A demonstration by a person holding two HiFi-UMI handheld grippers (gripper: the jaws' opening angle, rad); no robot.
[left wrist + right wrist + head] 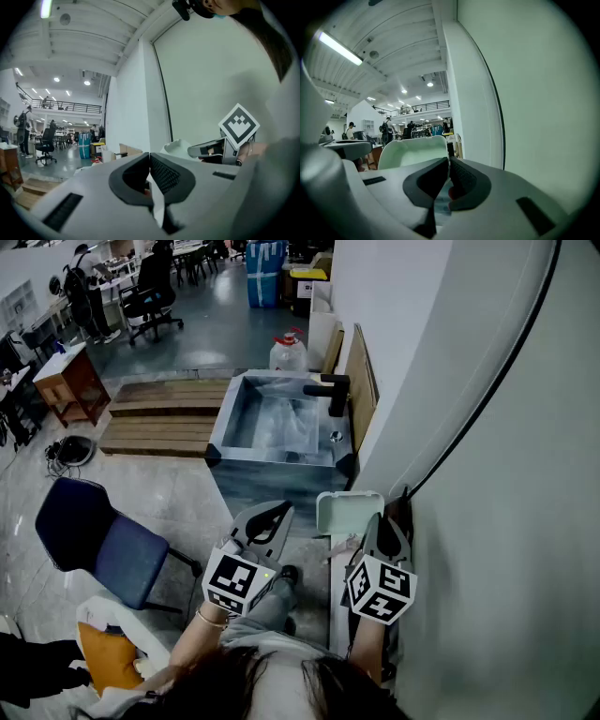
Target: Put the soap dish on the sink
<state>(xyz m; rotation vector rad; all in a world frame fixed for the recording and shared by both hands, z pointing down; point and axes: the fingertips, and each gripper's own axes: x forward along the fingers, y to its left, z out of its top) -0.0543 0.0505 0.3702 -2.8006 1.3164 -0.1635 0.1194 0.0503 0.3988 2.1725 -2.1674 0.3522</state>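
While the pale green, rounded-rectangular plastic soap dish hung in the air short of the square grey metal sink, the right tool pinched its smooth rim, jaws nearly together. The left tool was closed and empty.

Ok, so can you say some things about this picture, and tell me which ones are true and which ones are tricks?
1. The right gripper is holding the soap dish. True.
2. The soap dish is already sitting on the sink. False: it is held short of the sink, on the person's side.
3. The left gripper is carrying something too. False: its jaws are shut with nothing between them.
4. The faucet on the sink is black. True.
5. The chair on the left is red. False: it is blue.
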